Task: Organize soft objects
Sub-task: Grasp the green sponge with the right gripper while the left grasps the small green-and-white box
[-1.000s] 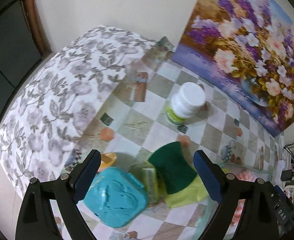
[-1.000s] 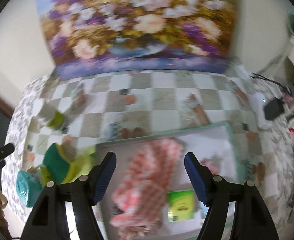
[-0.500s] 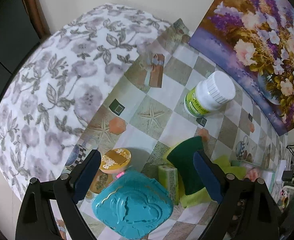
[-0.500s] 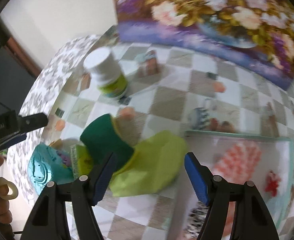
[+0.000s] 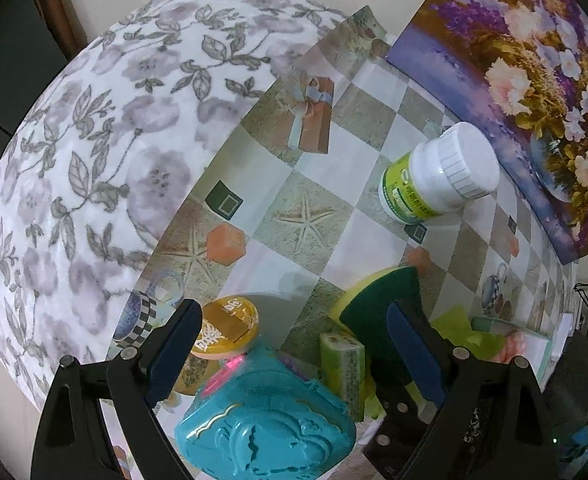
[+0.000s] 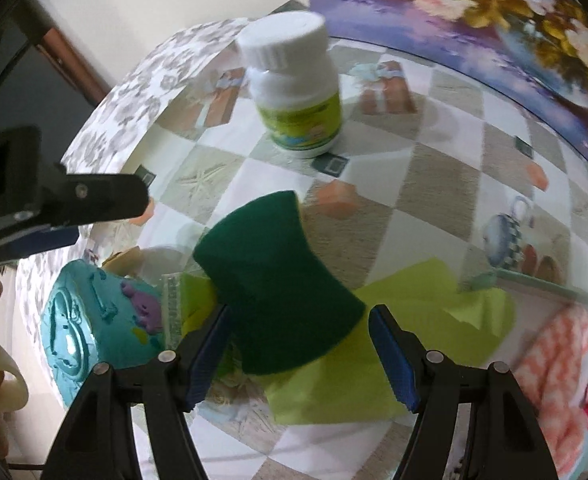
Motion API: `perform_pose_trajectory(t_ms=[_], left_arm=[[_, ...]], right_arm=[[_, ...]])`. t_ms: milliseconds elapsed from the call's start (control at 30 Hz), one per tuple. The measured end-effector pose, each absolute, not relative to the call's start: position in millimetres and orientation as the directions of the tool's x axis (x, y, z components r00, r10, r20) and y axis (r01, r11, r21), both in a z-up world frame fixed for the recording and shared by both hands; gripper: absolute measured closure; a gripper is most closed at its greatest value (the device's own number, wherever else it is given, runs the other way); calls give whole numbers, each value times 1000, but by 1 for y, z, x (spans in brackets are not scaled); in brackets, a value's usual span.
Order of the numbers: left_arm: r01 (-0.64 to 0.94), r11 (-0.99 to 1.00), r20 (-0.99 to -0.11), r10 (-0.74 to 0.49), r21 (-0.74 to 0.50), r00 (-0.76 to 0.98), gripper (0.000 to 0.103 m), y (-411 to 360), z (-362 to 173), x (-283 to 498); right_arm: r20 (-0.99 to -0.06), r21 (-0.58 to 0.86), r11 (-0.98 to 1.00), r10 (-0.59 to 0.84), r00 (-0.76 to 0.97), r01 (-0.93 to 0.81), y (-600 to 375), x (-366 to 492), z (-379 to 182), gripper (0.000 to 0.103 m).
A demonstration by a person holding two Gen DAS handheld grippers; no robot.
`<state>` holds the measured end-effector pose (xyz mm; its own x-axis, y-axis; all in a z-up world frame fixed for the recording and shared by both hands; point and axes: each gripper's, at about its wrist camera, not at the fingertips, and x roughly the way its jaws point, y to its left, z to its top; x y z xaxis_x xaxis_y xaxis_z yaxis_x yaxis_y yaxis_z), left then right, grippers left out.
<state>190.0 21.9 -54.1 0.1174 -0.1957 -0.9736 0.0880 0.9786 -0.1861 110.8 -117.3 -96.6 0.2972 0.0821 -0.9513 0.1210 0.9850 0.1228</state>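
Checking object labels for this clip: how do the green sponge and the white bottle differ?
The sponge is dark green on a yellow base, flat, with pinched sides; the bottle is white with a green label, round and tall. The sponge lies tilted on a lime cloth; the bottle stands upright on the bare table. The sponge sits between the right gripper's open jaws; the bottle stands farther back. Both rest untouched.

Sponge (image 6: 274, 280) on cloth (image 6: 373, 364) (bottle (image 6: 297, 92) behind)
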Motion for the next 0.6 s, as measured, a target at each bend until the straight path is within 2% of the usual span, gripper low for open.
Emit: perform_pose_trajectory(t_ms=[133,367,600], left_arm=[[77,980,-976,-190,-182,109,9,24,-58,191],[78,979,-975,-197,-189,104,9,21,-61,191],[110,979,-977,-182,-170,108,9,7,-60,187]], right_arm=[[-951,122,987,86,298,106,-115,115,-102,26],[-937,185,978,144,317,102,-126,112,-105,28],[-933,193,971,138,331,140,-144,108,-103,29]])
